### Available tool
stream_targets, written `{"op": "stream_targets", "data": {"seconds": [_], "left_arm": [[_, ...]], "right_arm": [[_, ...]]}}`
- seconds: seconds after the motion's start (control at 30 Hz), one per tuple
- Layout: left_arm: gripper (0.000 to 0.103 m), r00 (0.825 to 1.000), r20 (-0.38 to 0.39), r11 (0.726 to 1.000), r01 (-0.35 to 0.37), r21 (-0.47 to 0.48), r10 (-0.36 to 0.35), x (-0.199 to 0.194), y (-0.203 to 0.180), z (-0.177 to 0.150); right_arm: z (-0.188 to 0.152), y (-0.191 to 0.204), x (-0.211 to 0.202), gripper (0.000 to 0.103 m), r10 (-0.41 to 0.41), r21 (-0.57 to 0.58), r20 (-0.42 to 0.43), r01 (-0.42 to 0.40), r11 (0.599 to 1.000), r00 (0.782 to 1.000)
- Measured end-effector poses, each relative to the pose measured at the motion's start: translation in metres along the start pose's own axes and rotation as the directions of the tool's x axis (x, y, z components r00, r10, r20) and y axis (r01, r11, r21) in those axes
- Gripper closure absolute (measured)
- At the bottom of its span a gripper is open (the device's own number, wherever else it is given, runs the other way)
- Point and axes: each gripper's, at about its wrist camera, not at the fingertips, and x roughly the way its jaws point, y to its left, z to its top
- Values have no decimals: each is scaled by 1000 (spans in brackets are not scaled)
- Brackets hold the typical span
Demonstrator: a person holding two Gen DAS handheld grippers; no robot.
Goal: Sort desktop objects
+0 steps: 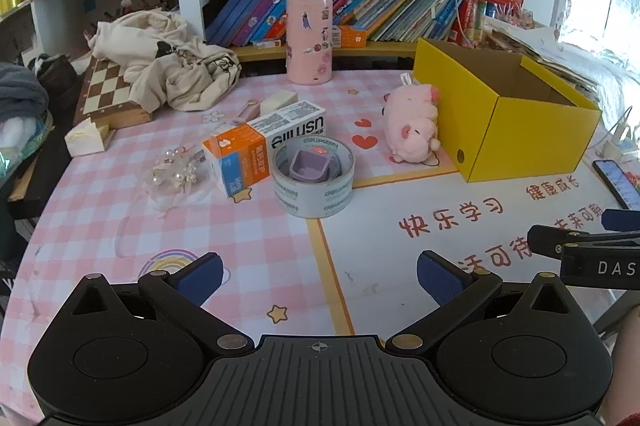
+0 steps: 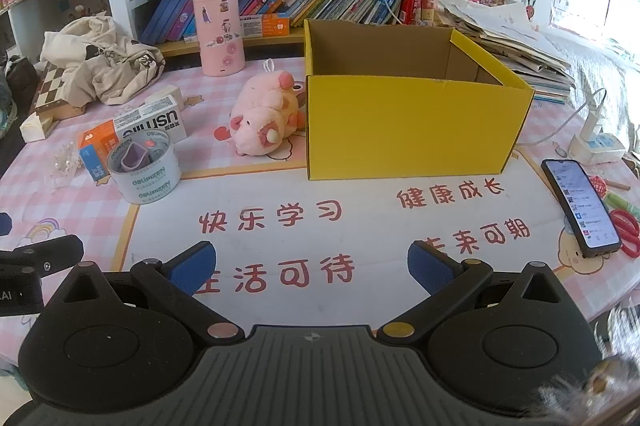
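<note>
Both the left gripper [image 1: 320, 278] and right gripper [image 2: 312, 268] gape wide, empty. The plush pig [image 2: 262, 114], at 9 o'clock of the yellow box [image 2: 412, 126], looks soft and light; pinch its belly

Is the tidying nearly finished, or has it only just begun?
Only just begun. The yellow box looks empty as far as I can see inside. Both tongs, left and right, are open, holding nothing. The pink plush pig, tape roll and orange carton are on the desk.
</note>
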Motion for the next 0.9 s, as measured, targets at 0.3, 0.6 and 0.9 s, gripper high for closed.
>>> {"op": "stream_targets", "data": {"seconds": [0.3, 0.6, 0.9], "left_arm": [[0, 1000, 26, 1000, 14, -26, -13, -7, 6, -3], [0, 991, 86, 993, 108, -39, -104, -15, 12, -4], [0, 988, 115, 993, 108, -46, -103, -22, 14, -4]], "right_arm": [[2, 2, 0, 0, 17, -6, -14, -17, 1000, 1000], [6, 12, -6, 0, 27, -64, 18, -26, 998, 999], [12, 21, -11, 0, 57, -106, 58, -51, 993, 997]]}}
